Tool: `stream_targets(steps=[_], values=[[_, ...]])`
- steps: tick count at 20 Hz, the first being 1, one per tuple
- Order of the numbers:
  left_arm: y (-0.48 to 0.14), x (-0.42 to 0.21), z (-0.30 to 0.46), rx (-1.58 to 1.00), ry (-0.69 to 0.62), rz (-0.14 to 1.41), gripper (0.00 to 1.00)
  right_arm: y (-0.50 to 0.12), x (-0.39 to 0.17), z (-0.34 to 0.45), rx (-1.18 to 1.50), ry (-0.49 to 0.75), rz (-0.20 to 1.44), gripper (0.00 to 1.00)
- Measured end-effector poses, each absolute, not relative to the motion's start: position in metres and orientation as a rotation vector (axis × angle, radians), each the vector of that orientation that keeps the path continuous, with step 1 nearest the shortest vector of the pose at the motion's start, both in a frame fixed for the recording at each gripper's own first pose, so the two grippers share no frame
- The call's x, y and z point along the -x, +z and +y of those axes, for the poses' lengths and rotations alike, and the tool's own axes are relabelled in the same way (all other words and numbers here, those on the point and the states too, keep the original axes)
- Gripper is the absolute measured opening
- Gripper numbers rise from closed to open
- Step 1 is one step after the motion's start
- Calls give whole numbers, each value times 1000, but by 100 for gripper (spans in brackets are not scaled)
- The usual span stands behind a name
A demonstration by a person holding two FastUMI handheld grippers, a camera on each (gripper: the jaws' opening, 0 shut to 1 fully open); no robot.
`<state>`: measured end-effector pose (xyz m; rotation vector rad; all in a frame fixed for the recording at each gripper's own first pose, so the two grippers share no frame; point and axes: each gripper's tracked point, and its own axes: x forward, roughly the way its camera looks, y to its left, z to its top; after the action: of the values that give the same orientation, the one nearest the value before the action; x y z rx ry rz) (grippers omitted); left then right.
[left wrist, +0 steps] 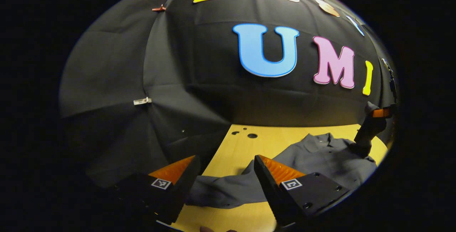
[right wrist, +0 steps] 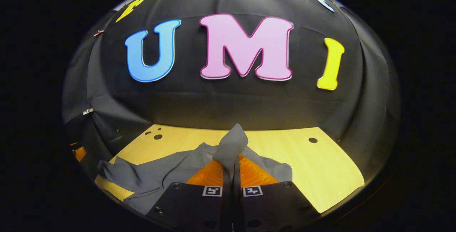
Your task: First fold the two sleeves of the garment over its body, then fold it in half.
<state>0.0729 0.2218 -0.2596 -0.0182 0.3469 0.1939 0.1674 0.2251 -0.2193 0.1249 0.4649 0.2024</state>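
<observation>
A: status? where's the dark grey soft fabric garment (left wrist: 320, 157)?

B: lying rumpled on the pale yellow wooden surface (left wrist: 245, 146); one sleeve (left wrist: 224, 189) stretched flat toward the left hand-held gripper (left wrist: 224, 169); that one has fingers spread wide, hovering above the sleeve, gripping nothing

A: right side?

B: right hand-held gripper (right wrist: 231, 168) pressed together on the other sleeve (right wrist: 231, 144); fabric pinched between both fingers, peak of cloth standing above the tips; looks raised off the surface so it can swing over the body

A: progress?

B: early, I'd say; first sleeve fold in hand, neither sleeve yet laid over the body; left likely positioned to take its sleeve next; risk: thin cloth slipping out of the pinch
</observation>
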Motion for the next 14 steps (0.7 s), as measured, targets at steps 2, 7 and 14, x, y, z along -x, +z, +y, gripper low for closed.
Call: stream_targets(steps=[2,7,14], values=[[-285,-74,235,21,216,396,96,-239,-169,248,-108,224,501,6],[-339,-76,256,34,245,491,96,-289,-178,300,-87,273,579,6],[-391,-78,274,46,283,598,96,-352,-163,344,-41,315,719,9]])
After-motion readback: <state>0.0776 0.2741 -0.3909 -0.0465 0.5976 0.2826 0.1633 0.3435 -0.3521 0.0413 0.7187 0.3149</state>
